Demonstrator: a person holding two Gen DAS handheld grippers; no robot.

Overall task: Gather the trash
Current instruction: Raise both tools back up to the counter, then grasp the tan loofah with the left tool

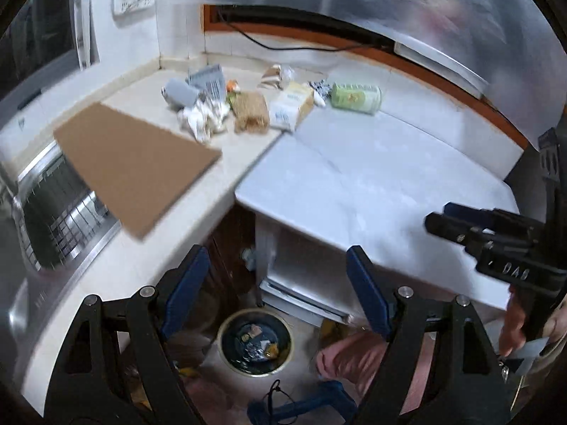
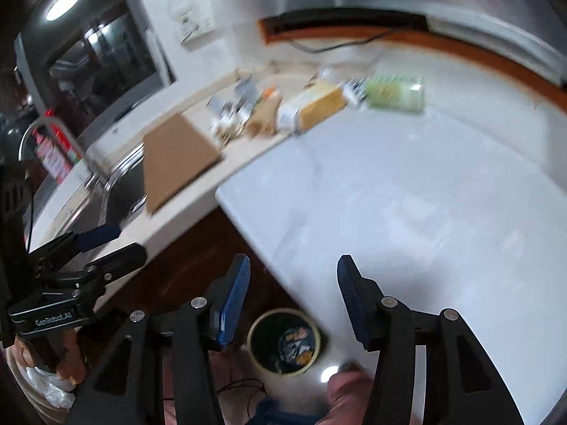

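Both grippers, left [image 1: 276, 279] & right [image 2: 294, 290], w/ jaws wide, nothing between. Trash bin [image 1: 254, 343] on floor below; trash pile [image 1: 248, 106] at tabletop [image 1: 354, 177] corner.

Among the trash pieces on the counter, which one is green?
The green cylindrical container, lying on its side at the right end of the pile; its neighbours are white, grey or brown.

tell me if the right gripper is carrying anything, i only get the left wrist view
observer: No. In its own wrist view the right gripper is open, with nothing between its pads.
operator: ok anything by the sink i cant see from here
observer: Yes, a red bottle stands on the counter beside the faucet.
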